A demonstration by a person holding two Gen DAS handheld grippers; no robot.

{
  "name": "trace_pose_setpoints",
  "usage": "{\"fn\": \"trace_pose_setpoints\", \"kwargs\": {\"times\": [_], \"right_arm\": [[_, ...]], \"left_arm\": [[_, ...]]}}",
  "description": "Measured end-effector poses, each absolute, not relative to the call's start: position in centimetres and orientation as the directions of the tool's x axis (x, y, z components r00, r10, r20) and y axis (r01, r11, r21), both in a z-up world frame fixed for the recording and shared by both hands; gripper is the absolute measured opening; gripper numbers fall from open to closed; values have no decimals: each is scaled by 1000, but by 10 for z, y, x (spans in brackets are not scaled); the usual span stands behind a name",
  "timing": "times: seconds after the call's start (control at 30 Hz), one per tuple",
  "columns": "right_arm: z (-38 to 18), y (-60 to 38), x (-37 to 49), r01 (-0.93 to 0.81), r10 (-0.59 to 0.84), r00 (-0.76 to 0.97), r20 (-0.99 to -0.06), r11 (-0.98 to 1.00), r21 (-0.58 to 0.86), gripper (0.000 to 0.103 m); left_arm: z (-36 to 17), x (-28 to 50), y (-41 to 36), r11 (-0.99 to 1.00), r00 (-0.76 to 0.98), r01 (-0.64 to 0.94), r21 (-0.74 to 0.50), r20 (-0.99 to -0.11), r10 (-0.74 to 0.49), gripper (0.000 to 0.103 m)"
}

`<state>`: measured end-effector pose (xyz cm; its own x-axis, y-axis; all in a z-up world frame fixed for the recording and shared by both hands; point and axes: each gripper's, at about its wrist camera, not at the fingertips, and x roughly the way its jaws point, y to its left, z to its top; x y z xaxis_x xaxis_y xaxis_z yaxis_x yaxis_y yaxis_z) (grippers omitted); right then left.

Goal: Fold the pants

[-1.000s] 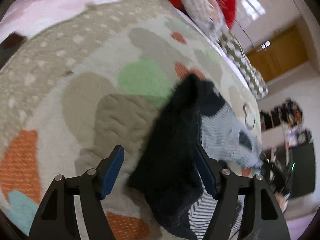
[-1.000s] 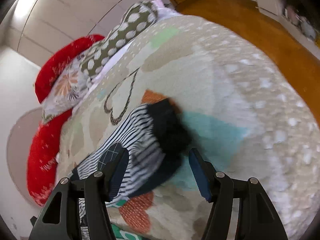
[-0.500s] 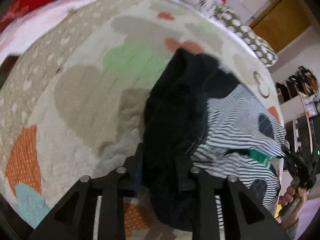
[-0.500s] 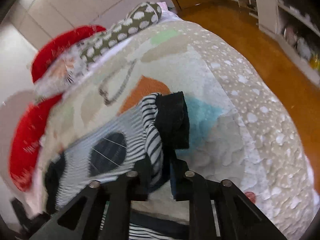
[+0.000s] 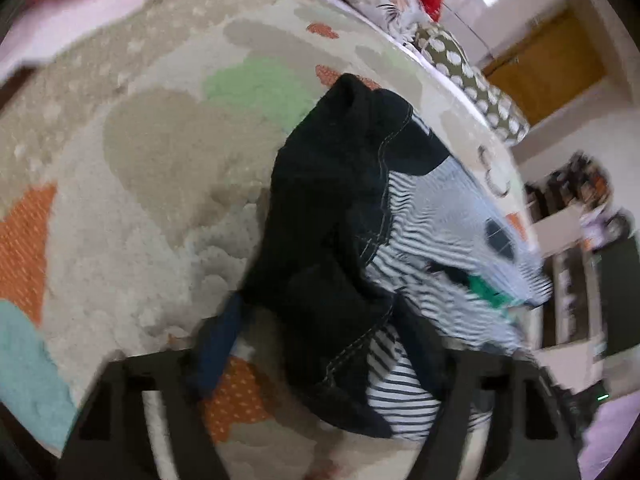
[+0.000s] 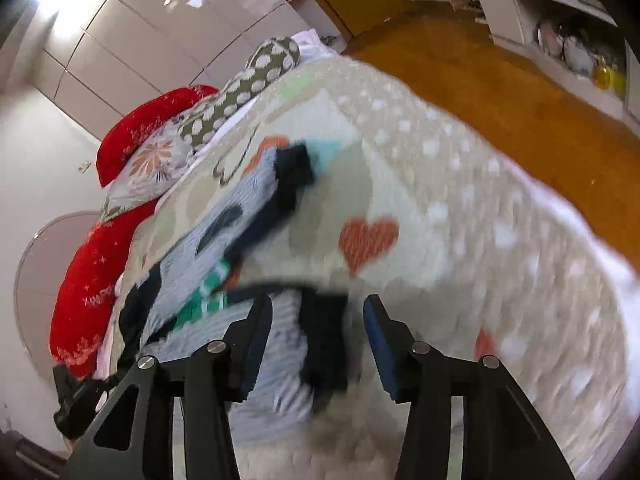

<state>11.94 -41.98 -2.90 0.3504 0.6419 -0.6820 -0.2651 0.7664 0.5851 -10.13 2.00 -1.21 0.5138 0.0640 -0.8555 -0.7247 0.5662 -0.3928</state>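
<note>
The pants [image 5: 432,236] are black-and-white striped with dark cuffs and dark patches. They lie folded over on the patterned bedspread [image 5: 168,168]. In the left wrist view my left gripper [image 5: 320,344] is open, its jaws spread on either side of the dark cuff [image 5: 328,208]. In the right wrist view the pants [image 6: 224,240] stretch away to the left. My right gripper [image 6: 318,340] is open, with the other dark cuff [image 6: 324,344] lying loose between its fingers.
Red pillows [image 6: 96,264], a floral pillow [image 6: 148,168] and a dotted bolster [image 6: 248,84] lie at the head of the bed. The bed edge drops to a wooden floor [image 6: 500,92] on the right, with shelves [image 6: 568,28] beyond.
Both grippers were shut on the pants' cuffs half a second ago and have opened, letting them go. The folded end now rests on the bedspread.
</note>
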Motion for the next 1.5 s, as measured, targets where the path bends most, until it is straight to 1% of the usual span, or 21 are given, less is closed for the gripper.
{"fn": "trace_pose_setpoints", "kwargs": {"times": [0.03, 0.07, 0.1, 0.13, 0.23, 0.27, 0.33, 0.37, 0.4, 0.47, 0.57, 0.63, 0.7, 0.8, 0.93, 1.0, 1.1, 1.2, 1.3, 1.43, 1.5], "right_arm": [[-35, -416, 113, -262, 628, 348, -696, 778, 571, 53], [-38, -413, 110, -263, 619, 344, -706, 786, 560, 50], [-41, -407, 106, -277, 602, 336, -725, 799, 535, 40], [-41, -403, 103, -299, 588, 332, -738, 807, 508, 15], [-35, -408, 100, -298, 622, 317, -716, 782, 548, 14], [-33, -411, 99, -292, 630, 317, -709, 776, 559, 14], [-31, -416, 97, -288, 645, 306, -700, 764, 578, 14], [-32, -415, 98, -286, 644, 303, -702, 765, 578, 14], [-34, -416, 96, -281, 635, 307, -709, 772, 570, 14], [-42, -417, 96, -250, 593, 330, -735, 805, 538, 19], [-44, -429, 93, -190, 615, 338, -713, 786, 588, 27], [-35, -438, 86, -168, 606, 381, -699, 788, 592, 31], [-19, -443, 75, -188, 587, 452, -672, 799, 571, 31], [6, -431, 50, -305, 597, 501, -626, 799, 518, 31], [8, -383, 14, -515, 688, 370, -625, 711, 478, 31], [-2, -367, 5, -553, 681, 320, -658, 699, 454, 31], [-23, -361, 13, -520, 590, 300, -749, 760, 390, 31], [-21, -382, 19, -441, 512, 400, -760, 834, 330, 31], [-7, -408, 17, -365, 450, 508, -734, 885, 289, 31], [8, -415, 10, -371, 463, 537, -705, 880, 296, 43], [12, -408, 5, -404, 476, 537, -697, 870, 283, 45]], "left_arm": [[-14, -99, 19, 581, 486, -729, -361, -871, 69, 11], [-16, -100, 20, 571, 494, -724, -386, -868, 40, 11], [-14, -105, 21, 552, 501, -732, -399, -865, 40, 11], [-12, -109, 20, 545, 504, -734, -404, -863, 39, 11], [-1, -121, 14, 547, 507, -736, -400, -861, 53, 11], [3, -125, 10, 553, 503, -739, -385, -862, 71, 11], [5, -131, 8, 551, 484, -755, -357, -869, 100, 17], [3, -134, 8, 540, 463, -770, -339, -879, 109, 27], [1, -137, 9, 526, 443, -786, -323, -889, 116, 43], [-1, -148, 12, 485, 443, -805, -341, -890, 111, 54], [7, -172, 10, 445, 479, -808, -387, -871, 111, 63], [21, -186, 1, 437, 480, -822, -366, -857, 187, 67], [33, -193, -14, 456, 472, -829, -325, -843, 258, 73], [42, -189, -36, 502, 478, -814, -292, -828, 293, 73], [45, -176, -63, 573, 489, -775, -266, -827, 278, 73], [45, -170, -76, 607, 480, -759, -233, -831, 281, 73], [50, -167, -93, 636, 468, -750, -180, -824, 319, 73], [60, -166, -105, 654, 462, -746, -123, -803, 377, 73], [72, -166, -114, 660, 466, -747, -84, -773, 429, 74], [85, -169, -124, 661, 467, -749, -38, -738, 487, 78], [90, -170, -130, 662, 466, -749, -14, -722, 511, 81]]}}
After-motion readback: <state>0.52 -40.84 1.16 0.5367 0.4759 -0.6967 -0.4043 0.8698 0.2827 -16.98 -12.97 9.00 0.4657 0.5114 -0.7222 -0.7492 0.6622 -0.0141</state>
